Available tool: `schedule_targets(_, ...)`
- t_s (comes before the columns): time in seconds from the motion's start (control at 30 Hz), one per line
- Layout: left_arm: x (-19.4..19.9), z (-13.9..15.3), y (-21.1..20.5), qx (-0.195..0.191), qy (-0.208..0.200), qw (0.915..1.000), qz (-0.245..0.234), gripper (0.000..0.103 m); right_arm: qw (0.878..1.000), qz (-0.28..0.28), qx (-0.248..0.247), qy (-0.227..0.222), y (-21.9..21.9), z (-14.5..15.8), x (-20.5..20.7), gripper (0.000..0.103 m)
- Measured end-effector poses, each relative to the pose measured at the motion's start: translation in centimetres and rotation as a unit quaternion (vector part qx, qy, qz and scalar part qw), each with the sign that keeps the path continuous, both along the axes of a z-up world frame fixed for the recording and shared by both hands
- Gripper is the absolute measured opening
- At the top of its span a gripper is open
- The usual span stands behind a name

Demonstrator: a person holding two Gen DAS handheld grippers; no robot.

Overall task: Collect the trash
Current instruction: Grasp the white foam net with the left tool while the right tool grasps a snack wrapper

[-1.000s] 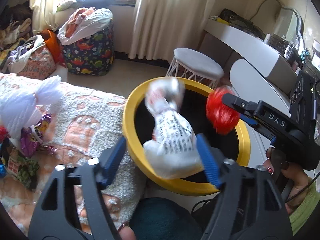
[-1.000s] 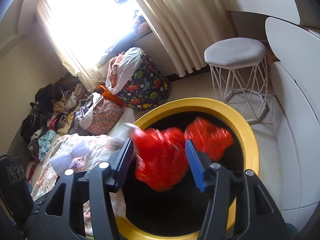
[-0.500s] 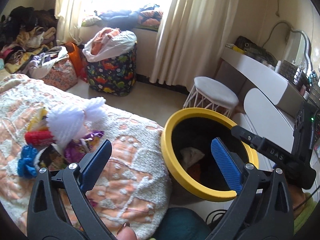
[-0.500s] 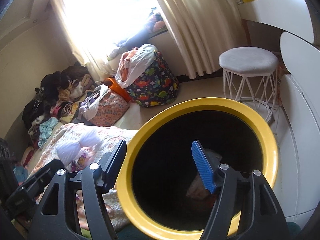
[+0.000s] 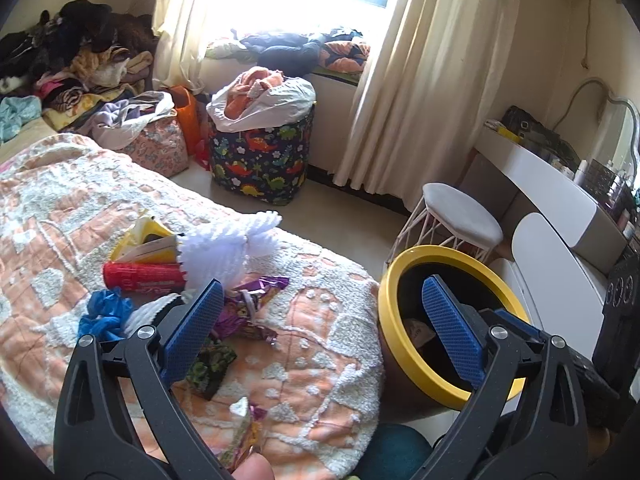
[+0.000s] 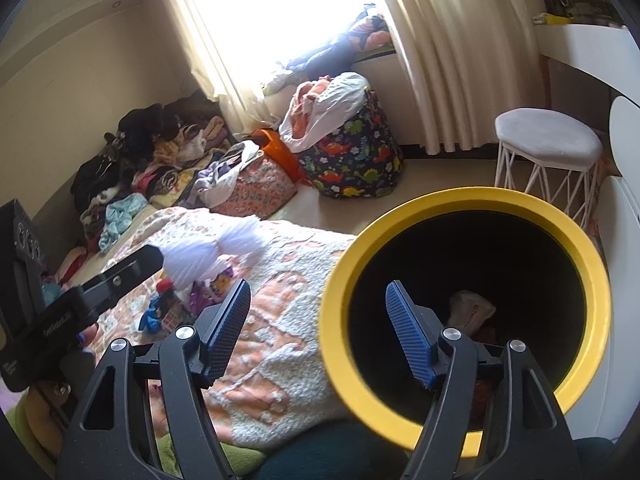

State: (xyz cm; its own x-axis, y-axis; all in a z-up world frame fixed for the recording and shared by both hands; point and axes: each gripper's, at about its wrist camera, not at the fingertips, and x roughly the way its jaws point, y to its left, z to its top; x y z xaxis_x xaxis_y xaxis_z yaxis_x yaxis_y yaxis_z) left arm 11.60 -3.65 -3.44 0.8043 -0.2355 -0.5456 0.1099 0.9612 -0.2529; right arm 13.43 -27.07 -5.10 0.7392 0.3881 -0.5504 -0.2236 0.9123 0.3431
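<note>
Hovering with its blue-padded jaws spread wide and nothing between them, the left gripper now looks down at the litter on the bedspread in the lower left of its frame, where a second ago it held a white printed bag over the yellow-rimmed bin and let it go; the right gripper is likewise spread and empty, having dropped its red crumpled piece into the same bin, whose rim fills the right half of its view. A pale bag lies in the dark bottom of the bin, so I judge that both loads went in and this round of the job is finished. What has changed since half a second ago is mainly the aim: the left camera has swung away from the bin toward the pile, which has grown larger and moved to the centre left of the frame, while the right camera has barely shifted. Still to be collected, all close together on the bedspread, are a red tube, a yellow wrapper, a white frilled packing sleeve, a blue crumpled piece, purple foil wrappers and a dark patterned packet, so the task looks to be well short of done
</note>
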Motion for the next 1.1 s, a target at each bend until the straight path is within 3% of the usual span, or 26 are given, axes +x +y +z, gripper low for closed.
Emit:
schedule_targets(0.63,-0.7,-0.6,8.1,-0.013,0.004,0.9975,0.069,0.091,0.994,0.106,-0.028,0.029,8.9,-0.8,-1.8,0.069)
schedule_targets(1.1,2.5,-2.0,10.0,-0.019,0.032,0.9986,0.037,0.091,0.984,0.149,-0.051,0.084,14.7,-3.5,-1.8,0.069)
